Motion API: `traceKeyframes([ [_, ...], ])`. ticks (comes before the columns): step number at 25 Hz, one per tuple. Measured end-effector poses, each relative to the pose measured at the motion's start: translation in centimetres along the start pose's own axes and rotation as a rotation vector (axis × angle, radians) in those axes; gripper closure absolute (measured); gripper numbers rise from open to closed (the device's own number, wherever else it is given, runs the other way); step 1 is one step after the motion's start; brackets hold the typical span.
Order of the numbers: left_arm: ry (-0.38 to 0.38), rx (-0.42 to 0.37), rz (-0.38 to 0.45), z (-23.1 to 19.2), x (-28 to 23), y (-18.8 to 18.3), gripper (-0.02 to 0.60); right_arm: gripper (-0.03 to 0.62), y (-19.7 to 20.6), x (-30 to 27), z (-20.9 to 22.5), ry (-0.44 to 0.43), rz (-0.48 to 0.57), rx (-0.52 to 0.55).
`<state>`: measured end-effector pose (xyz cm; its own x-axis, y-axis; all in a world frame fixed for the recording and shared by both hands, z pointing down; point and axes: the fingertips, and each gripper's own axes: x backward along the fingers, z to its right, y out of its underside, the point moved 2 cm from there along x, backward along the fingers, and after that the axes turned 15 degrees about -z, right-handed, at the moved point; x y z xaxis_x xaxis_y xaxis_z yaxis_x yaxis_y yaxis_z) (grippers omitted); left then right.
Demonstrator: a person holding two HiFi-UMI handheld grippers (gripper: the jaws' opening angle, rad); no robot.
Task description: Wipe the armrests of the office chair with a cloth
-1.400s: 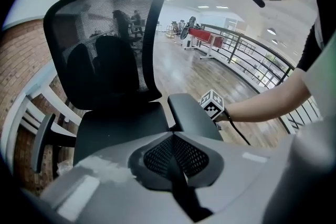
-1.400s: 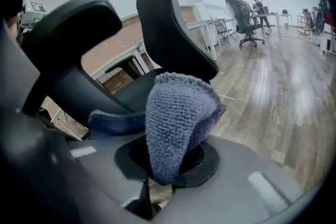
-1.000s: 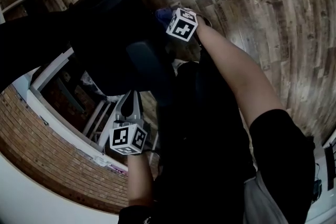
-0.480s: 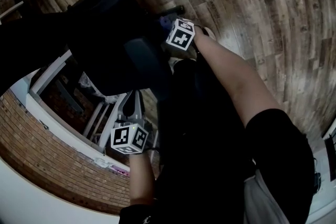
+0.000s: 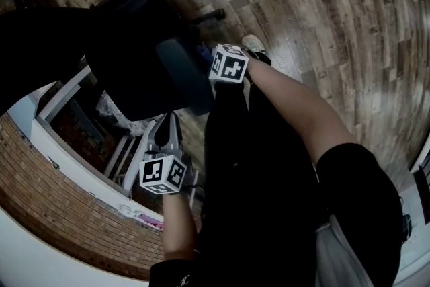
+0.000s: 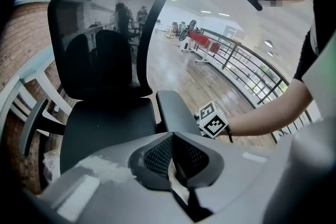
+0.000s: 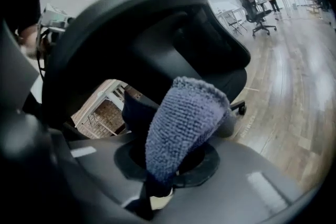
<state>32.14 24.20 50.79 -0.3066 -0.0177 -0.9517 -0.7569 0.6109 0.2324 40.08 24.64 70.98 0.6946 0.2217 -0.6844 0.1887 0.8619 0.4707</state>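
Note:
A black office chair [image 5: 127,50] with a mesh back [image 6: 102,39] stands in front of me. Its right armrest [image 5: 180,74] [image 6: 176,113] [image 7: 131,13] is a dark padded bar. My right gripper [image 5: 213,58] [image 7: 170,157] is shut on a blue knitted cloth [image 7: 184,118] [image 5: 203,50], held at that armrest's outer side, near its front end. Whether the cloth touches the pad is hidden. My left gripper [image 5: 168,124] [image 6: 172,136] hangs back in front of the seat [image 6: 105,128], shut and holding nothing. The other armrest [image 6: 31,123] is on the far side.
Plank wood floor [image 5: 322,17] lies all round. A white railing [image 5: 74,138] and a brick wall [image 5: 60,212] run along the left. A chair caster [image 5: 218,13] and my shoe [image 5: 252,44] are by the base. More office chairs [image 7: 257,5] stand far off.
My right gripper with the cloth has slid back toward me along the right armrest's side. The left gripper has stayed where it was.

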Motion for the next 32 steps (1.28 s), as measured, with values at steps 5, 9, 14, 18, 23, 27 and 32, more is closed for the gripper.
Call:
traceKeyframes([
  [5, -0.013, 0.02, 0.034, 1.0, 1.3, 0.2, 0.575, 0.53, -0.5, 3.6, -3.2, -0.068, 0.009, 0.172],
  [9, -0.026, 0.047, 0.073, 1.3, 2.5, -0.2, 0.575, 0.531, -1.0, 6.2, -3.9, -0.074, -0.008, 0.273],
  [14, -0.051, 0.087, 0.119, 1.6, 4.2, -0.7, 0.575, 0.53, -1.8, 9.1, -1.9, 0.037, -0.028, 0.301],
  [18, -0.066, 0.137, 0.134, 1.2, 4.7, -0.4, 0.575, 0.53, -3.6, 9.6, 1.0, 0.11, -0.024, 0.232],
  [23, -0.072, 0.175, 0.127, 1.0, 4.3, 0.4, 0.575, 0.531, -3.7, 6.2, 4.7, 0.173, -0.134, 0.152],
  [27, -0.076, 0.194, 0.138, 0.8, 4.6, 0.5, 0.575, 0.531, -3.2, 5.9, 5.8, 0.16, -0.147, 0.085],
  [32, -0.068, 0.217, 0.18, -0.3, 5.3, 0.1, 0.575, 0.531, -3.2, 7.7, 1.9, 0.076, -0.15, 0.138],
])
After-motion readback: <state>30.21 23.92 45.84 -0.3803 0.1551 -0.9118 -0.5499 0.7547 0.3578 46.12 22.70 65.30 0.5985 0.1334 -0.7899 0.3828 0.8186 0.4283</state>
